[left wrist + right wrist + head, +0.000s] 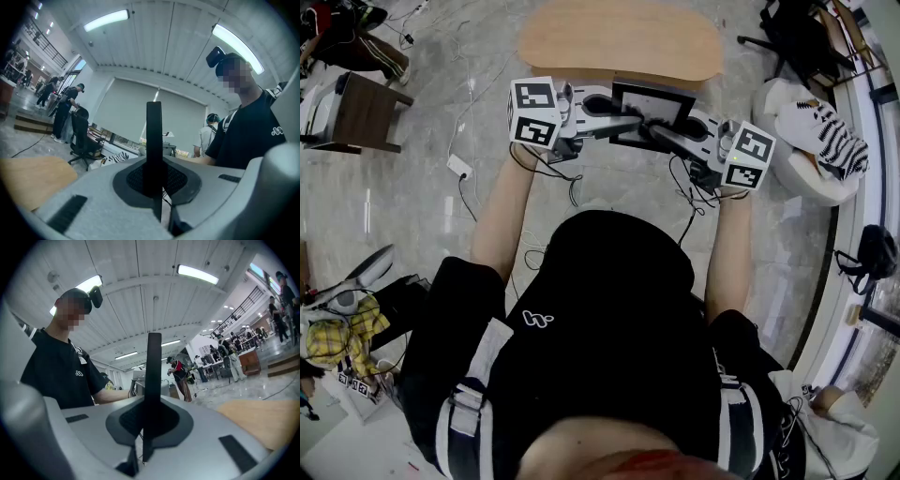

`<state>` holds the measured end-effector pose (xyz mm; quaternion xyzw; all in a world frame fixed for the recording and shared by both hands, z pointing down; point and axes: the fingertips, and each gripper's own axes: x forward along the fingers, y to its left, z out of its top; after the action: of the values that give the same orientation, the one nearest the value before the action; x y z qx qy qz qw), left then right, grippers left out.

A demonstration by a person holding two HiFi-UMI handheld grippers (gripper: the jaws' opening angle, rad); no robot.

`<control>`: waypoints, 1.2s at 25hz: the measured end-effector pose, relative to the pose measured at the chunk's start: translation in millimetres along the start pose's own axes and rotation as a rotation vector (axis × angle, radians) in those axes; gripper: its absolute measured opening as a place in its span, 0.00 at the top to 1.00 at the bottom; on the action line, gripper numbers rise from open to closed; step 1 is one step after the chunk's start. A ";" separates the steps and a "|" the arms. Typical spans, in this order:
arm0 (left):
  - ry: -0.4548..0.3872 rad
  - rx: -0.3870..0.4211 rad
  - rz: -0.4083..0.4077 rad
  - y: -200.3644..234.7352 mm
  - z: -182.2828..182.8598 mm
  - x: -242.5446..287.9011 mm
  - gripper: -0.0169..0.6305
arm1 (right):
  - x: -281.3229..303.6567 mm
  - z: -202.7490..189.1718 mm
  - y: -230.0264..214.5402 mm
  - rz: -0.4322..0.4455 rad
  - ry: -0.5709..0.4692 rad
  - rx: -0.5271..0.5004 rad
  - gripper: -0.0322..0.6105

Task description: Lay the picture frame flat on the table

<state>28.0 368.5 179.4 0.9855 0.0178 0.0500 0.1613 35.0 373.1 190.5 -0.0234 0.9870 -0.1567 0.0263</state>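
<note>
A black picture frame (652, 105) with a pale inside hangs in the air just before the near edge of the oval wooden table (619, 42). My left gripper (628, 122) is shut on its left side and my right gripper (658, 129) on its right side. Seen from the left gripper view, the frame (153, 136) is a thin black bar, edge-on, pinched between the grey jaws of the left gripper (155, 185). The right gripper view gives the same edge-on sight of the frame (153, 371), held by the right gripper (149, 427). The frame stands upright, not flat.
A dark wooden stool (361, 112) stands at the left, and a power strip (459, 167) with cables lies on the marble floor. A white cushion with striped cloth (811, 131) and an office chair (797, 37) sit right of the table. Several people stand in the background.
</note>
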 end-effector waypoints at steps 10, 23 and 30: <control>0.012 0.010 -0.002 2.6 -4.9 3.0 0.94 | 2.9 3.2 -4.3 -0.032 -0.014 -0.001 0.92; -0.057 -0.047 -0.007 124.9 -2.5 -8.2 0.94 | 12.3 4.2 -126.1 -0.048 0.048 0.049 0.92; -0.087 -0.167 0.006 258.3 9.0 -40.4 0.94 | 44.4 16.0 -257.4 -0.064 0.060 0.148 0.92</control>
<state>-6.4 118.9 249.8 0.9699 0.0038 0.0088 0.2432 1.4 121.3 253.2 -0.0482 0.9719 -0.2304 -0.0067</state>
